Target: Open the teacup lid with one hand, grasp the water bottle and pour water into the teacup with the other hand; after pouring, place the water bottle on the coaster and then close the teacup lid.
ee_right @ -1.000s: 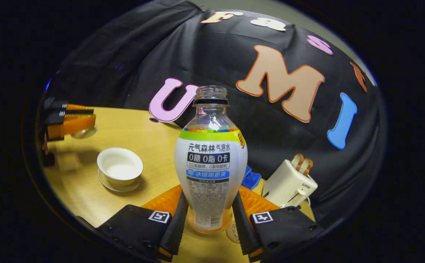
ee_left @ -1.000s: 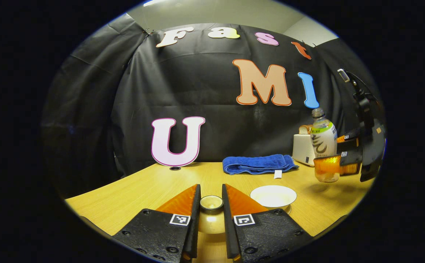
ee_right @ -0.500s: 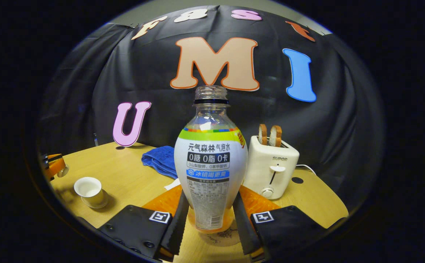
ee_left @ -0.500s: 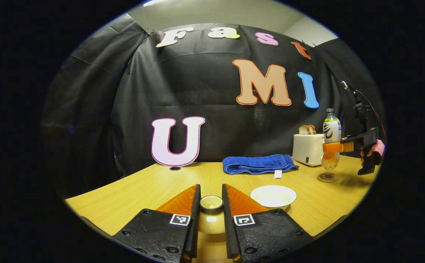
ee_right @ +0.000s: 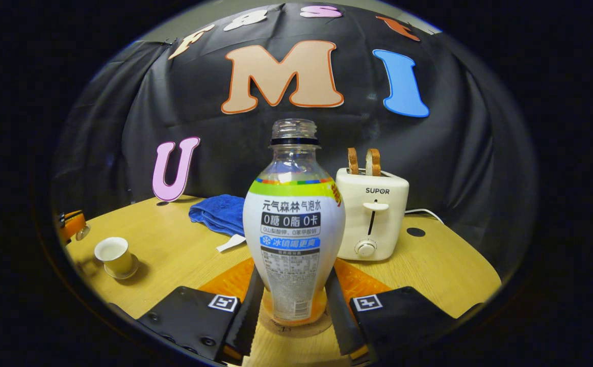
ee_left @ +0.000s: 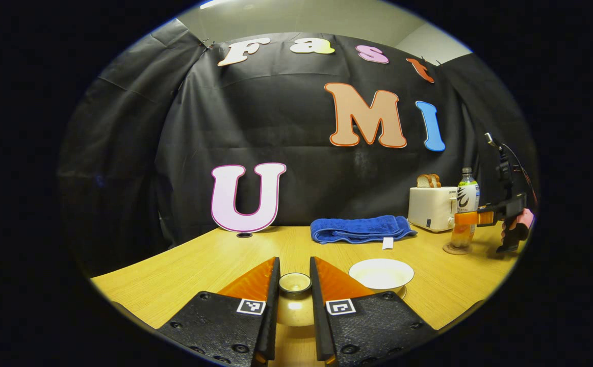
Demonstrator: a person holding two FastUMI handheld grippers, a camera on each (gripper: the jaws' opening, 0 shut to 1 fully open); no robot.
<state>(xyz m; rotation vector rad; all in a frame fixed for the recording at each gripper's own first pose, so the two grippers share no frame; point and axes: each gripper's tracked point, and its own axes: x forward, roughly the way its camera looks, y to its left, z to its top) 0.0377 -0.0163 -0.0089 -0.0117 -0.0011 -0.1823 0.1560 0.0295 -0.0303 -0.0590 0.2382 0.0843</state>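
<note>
Black cloth backs your light wooden desk (ee_right: 444,270). Your right gripper (ee_right: 293,311) clamps the upright clear plastic water bottle (ee_right: 293,224), seemingly resting on the round coaster (ee_right: 296,330). Your left gripper (ee_left: 294,295) pinches the lid (ee_left: 294,283) beside the open white teacup (ee_left: 381,273).

"SUPOR" on the toaster (ee_right: 372,214) front above its lever, small label print on the water bottle (ee_right: 294,224) just beside the toaster, square coded markers on the right gripper (ee_right: 294,285)

both hand-held grippers, left (ee_left: 294,300) and right (ee_right: 293,306), clamped, level.

Blue towel (ee_left: 360,228) beside toaster (ee_left: 430,208)
</note>
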